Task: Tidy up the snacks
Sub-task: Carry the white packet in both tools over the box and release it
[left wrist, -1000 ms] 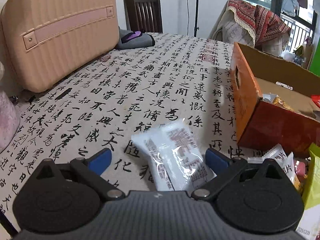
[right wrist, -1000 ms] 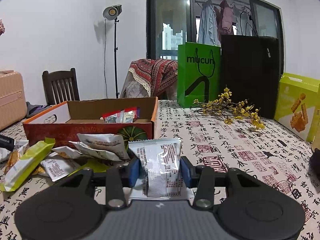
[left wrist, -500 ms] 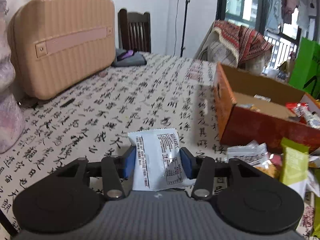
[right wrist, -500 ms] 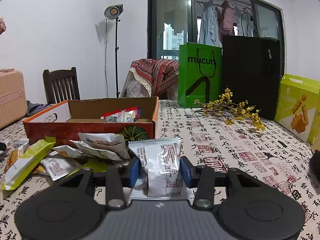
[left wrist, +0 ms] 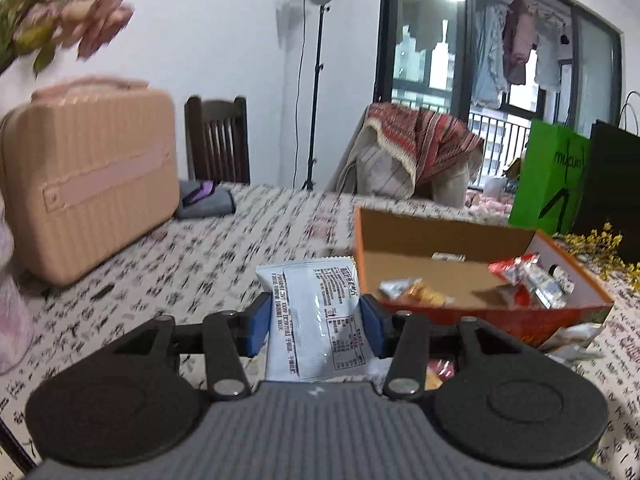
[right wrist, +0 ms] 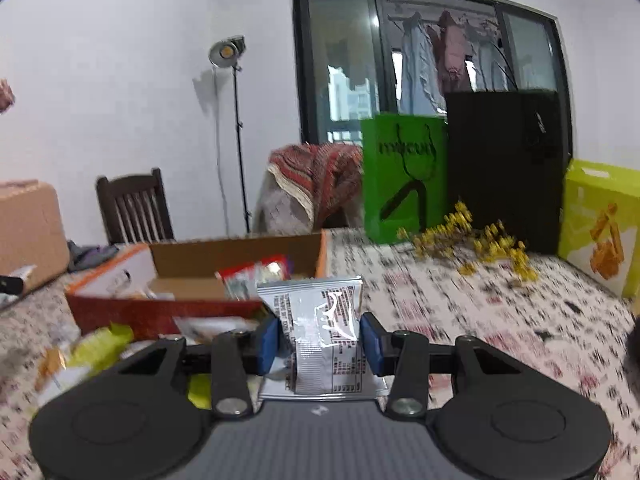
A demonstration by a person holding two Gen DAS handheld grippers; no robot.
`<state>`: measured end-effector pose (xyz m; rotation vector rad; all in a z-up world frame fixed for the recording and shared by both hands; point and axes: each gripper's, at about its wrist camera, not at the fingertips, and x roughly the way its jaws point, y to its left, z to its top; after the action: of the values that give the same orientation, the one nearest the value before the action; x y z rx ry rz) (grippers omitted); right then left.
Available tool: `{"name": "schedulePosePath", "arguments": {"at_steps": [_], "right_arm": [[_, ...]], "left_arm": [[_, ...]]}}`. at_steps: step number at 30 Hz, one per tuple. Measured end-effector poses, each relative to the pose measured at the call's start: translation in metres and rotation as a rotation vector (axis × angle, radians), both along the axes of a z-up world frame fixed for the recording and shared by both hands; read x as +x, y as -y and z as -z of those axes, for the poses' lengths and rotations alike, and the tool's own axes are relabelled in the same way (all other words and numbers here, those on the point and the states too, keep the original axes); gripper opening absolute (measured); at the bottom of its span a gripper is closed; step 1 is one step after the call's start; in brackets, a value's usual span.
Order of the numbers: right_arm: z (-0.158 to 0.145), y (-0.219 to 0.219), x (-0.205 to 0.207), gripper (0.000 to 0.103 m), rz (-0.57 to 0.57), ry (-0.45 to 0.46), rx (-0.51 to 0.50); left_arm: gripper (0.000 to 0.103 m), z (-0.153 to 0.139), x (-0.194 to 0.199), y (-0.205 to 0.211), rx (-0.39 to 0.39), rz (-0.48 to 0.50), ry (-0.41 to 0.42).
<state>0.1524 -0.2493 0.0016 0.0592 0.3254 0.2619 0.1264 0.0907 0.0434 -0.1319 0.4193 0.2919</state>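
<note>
My left gripper (left wrist: 316, 326) is shut on a white snack packet (left wrist: 316, 316) with black print, held up off the table. Ahead and to its right lies the open orange cardboard box (left wrist: 552, 314) with a few wrapped snacks (left wrist: 528, 276) inside. My right gripper (right wrist: 320, 338) is shut on a silvery white snack packet (right wrist: 324, 332), also lifted. In the right wrist view the orange box (right wrist: 132, 312) sits ahead to the left, with a pile of loose snack packets (right wrist: 92, 348) on the table in front of it.
A beige hard case (left wrist: 88, 176) stands at the table's left, with a dark chair (left wrist: 218, 140) behind. A green bag (right wrist: 404, 176), a black bag (right wrist: 504, 164), yellow flowers (right wrist: 476, 240) and a yellow-green carton (right wrist: 600, 228) line the far right. Pink flowers (left wrist: 72, 12) hang at upper left.
My left gripper closed on the white packet, lifted it off the table and swung right toward the orange box. My right gripper rose a little with its packet still held.
</note>
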Motion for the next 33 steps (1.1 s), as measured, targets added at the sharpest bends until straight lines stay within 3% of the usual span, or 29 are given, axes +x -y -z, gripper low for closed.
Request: {"name": "schedulePosePath", "arguments": {"at_steps": [4,13,20,28,29,30,31,32,33], "right_arm": [[-0.023,-0.006,0.01,0.043,-0.022,0.041,-0.012],[-0.054,-0.044,0.062,0.043,-0.074,0.042,-0.028],[-0.045,-0.082,0.107,0.043,-0.095,-0.001,-0.043],[-0.024,-0.109,0.149,0.043,-0.084,-0.077,-0.095],[-0.02,-0.11,0.153,0.043,-0.075,-0.095,-0.095],[-0.017,-0.11,0.155,0.044,-0.067,-0.11,-0.095],[-0.014,-0.109,0.156,0.046,-0.064,-0.127,-0.094],[-0.011,-0.107,0.158,0.054,-0.07,-0.143,-0.087],[-0.01,-0.104,0.159,0.062,-0.079,-0.157,-0.073]], "left_arm": [[0.049,-0.011,0.009,0.01,0.011,0.029,0.029],[0.049,-0.025,0.052,0.035,0.046,0.117,0.069],[0.049,-0.016,0.095,0.045,0.043,0.143,0.079],[0.051,0.003,0.139,0.051,0.055,0.134,0.002],[0.06,0.005,0.141,0.049,0.045,0.132,0.002],[0.081,0.007,0.142,0.048,0.036,0.128,0.001],[0.09,0.008,0.141,0.046,0.031,0.12,0.002],[0.103,0.009,0.139,0.044,0.028,0.11,0.015],[0.103,0.01,0.136,0.043,0.027,0.102,0.036]]}}
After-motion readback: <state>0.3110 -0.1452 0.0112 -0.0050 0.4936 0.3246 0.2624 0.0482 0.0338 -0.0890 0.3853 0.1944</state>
